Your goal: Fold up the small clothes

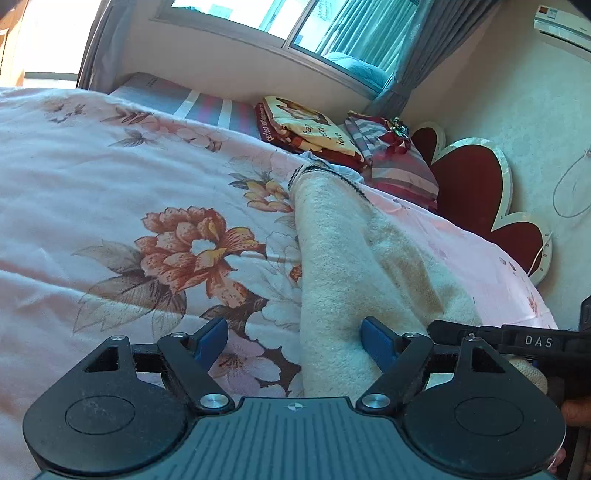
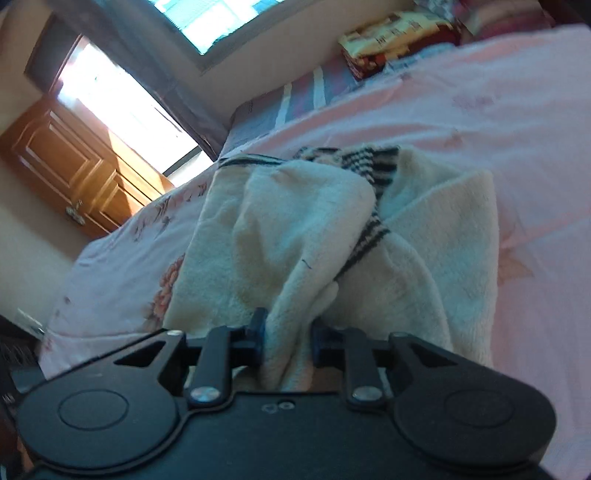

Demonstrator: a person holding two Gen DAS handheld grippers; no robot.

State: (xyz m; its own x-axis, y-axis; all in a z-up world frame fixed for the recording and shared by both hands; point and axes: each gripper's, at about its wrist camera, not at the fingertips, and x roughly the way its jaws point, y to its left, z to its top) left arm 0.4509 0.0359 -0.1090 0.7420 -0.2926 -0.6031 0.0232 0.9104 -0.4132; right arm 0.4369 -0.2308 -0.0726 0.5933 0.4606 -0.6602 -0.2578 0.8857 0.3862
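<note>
A cream fleece garment (image 1: 343,258) with black-striped trim lies on the pink floral bedspread (image 1: 110,184). In the left wrist view my left gripper (image 1: 295,341) is open, its blue pads (image 1: 212,338) wide apart, with the garment's near end between them and against the right pad. My right gripper (image 2: 287,338) is shut on a bunched fold of the same garment (image 2: 295,229) and lifts it a little. The right gripper's black body also shows in the left wrist view (image 1: 517,339) at the right edge.
Folded blankets and a striped pillow (image 1: 399,166) lie at the head of the bed by a red heart-shaped headboard (image 1: 472,184). A window with curtains (image 1: 332,33) runs along the far wall. A wooden door (image 2: 74,158) stands beyond the bed.
</note>
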